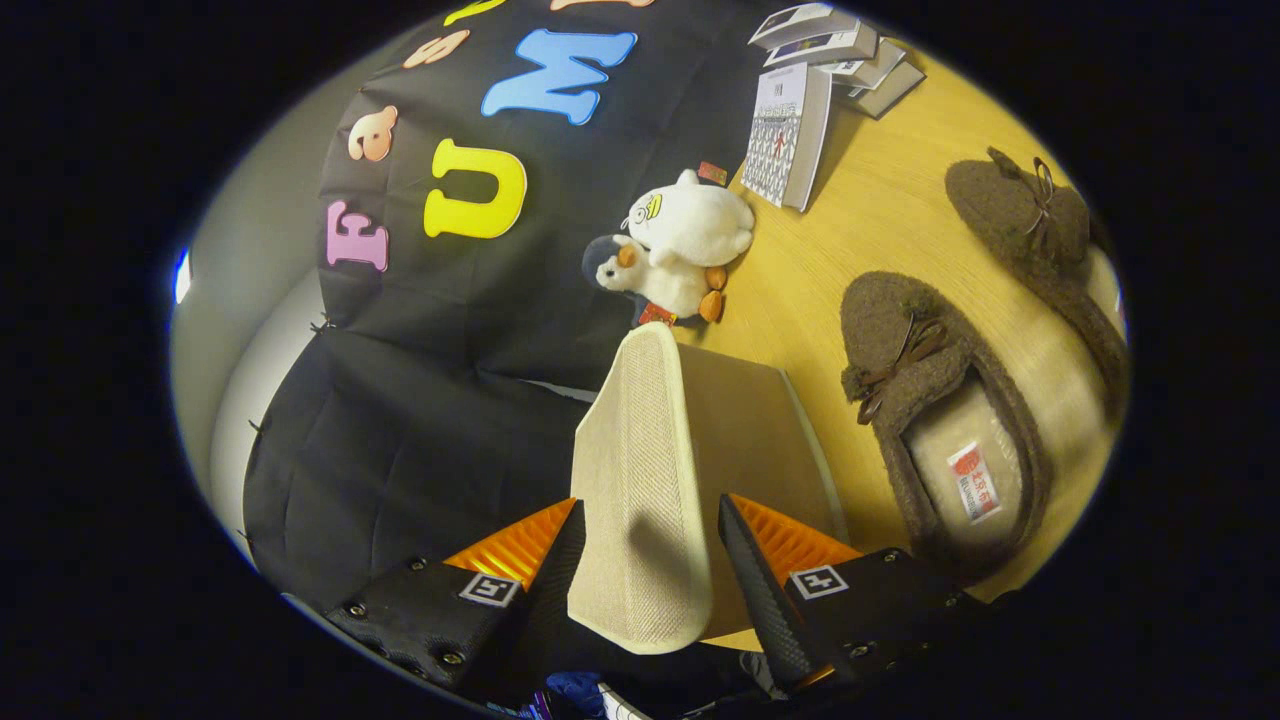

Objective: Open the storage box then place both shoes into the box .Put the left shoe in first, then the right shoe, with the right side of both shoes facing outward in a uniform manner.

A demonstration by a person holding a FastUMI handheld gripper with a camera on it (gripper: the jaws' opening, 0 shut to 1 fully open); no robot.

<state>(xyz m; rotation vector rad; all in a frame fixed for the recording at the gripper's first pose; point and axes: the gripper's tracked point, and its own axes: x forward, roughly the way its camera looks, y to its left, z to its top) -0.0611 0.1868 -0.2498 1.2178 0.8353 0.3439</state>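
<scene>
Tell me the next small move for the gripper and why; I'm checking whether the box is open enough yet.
Probably keep swinging the lid further back. The gripper has its fingers on either side of the raised beige lid, apparently gripping it, and the storage box looks only partly open. Both brown shoes lie on the table, not yet loaded.

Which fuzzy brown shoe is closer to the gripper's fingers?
The brown shoe showing its red-labelled insole, beside the beige lid between the hand-held gripper fingers.
</scene>
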